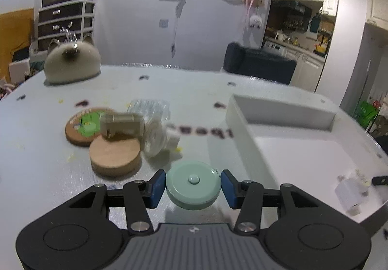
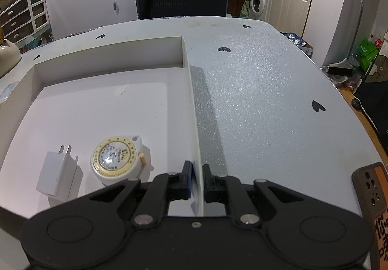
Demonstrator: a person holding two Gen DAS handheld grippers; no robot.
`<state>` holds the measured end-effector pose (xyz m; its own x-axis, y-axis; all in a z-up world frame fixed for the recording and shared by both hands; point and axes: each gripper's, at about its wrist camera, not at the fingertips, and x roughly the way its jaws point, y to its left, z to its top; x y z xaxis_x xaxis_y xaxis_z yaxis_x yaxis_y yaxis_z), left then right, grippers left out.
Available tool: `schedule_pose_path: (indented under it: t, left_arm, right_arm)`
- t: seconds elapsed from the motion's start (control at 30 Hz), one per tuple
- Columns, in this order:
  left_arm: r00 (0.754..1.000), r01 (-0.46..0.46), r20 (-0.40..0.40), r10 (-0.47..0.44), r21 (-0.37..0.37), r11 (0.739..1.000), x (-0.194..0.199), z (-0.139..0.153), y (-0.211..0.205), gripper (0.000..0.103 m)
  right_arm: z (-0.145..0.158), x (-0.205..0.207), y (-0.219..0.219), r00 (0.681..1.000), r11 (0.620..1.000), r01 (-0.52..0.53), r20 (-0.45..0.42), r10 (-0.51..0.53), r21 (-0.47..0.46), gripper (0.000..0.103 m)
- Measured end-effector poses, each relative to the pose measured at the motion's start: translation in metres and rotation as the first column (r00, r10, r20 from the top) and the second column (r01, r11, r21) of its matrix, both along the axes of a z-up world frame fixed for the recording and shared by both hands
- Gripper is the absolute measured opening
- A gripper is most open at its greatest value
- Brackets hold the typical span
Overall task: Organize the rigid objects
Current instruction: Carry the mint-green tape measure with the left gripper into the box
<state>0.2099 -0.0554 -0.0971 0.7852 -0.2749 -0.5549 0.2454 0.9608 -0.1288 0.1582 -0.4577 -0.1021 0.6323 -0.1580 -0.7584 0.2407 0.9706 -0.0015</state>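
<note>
left gripper [image 1: 193, 187] first, nearest the lens: its jaws sit about halfway open with the blue pads pressed on either side of a round green tape measure [image 1: 193, 188], and the disc looks lifted just clear of the counter [image 1: 36, 129]. so the step in hand, as i read it, is the carry: one more rigid piece picked up and on its way to the white tray [image 1: 286, 114].

the tray is the landmark here. the green disc hangs just left of the tray's near left wall, not yet over it. further left of the tray and a little deeper lie two cork coasters [image 1: 114, 156], one plain, one with a green print, with a small beige block [image 1: 121, 125] on top of them and a clear plastic bottle [image 1: 155, 129] on its side, touching the pile. they are blurred, so no finer detail. far beyond, a cat-shaped ornament [image 1: 72, 63] sits at the counter's back edge.

over to the right gripper [image 2: 197, 179]: jaws shut tight on the tray's right wall [image 2: 194, 124], pinning the tray. inside the tray, near that gripper, lie a white tape measure with a yellow dial [image 2: 116, 159] and, left of it, a white plug adapter [image 2: 59, 172], close but apart.

next move calls for swinging the green disc rightward over the tray's left wall, high enough to clear the rim, lowering it onto bare floor beyond the two pieces already there, then opening the jaws. the right side should keep the tray pinned.
</note>
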Motion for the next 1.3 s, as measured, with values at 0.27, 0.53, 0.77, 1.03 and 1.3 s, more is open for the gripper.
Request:
schedule_pose_path:
  t: [0.27, 0.53, 0.77, 1.03, 1.3]
  left_arm:
    - [0.983, 0.167, 0.084, -0.162, -0.053, 0.985, -0.025, 0.036, -0.040, 0.051]
    - [0.938, 0.346, 0.030, -0.345, -0.048, 0.937, -0.034, 0.026, -0.107, 0.051]
    - [0.909, 0.407, -0.102, -0.405, 0.000, 0.913, -0.018, 0.003, -0.147, 0.051]
    - [0.893, 0.426, -0.167, -0.418, 0.009, 0.905, -0.003, -0.013, -0.168, 0.051]
    - [0.870, 0.467, -0.177, -0.459, 0.003, 0.884, -0.004, -0.017, -0.191, 0.051]
  right_arm:
    - [0.000, 0.000, -0.001, 1.000, 1.000, -0.001, 0.002, 0.001, 0.003, 0.009]
    - [0.001, 0.000, 0.000, 1.000, 1.000, 0.000, 0.004, 0.000, 0.004, 0.009]
    - [0.001, 0.000, 0.000, 1.000, 1.000, 0.002, 0.008, -0.002, 0.009, 0.009]
    - [0.000, -0.001, -0.001, 1.000, 1.000, 0.000, 0.013, 0.000, 0.014, 0.008]
    - [0.000, -0.001, -0.003, 1.000, 1.000, -0.003, 0.016, 0.002, 0.020, 0.008]
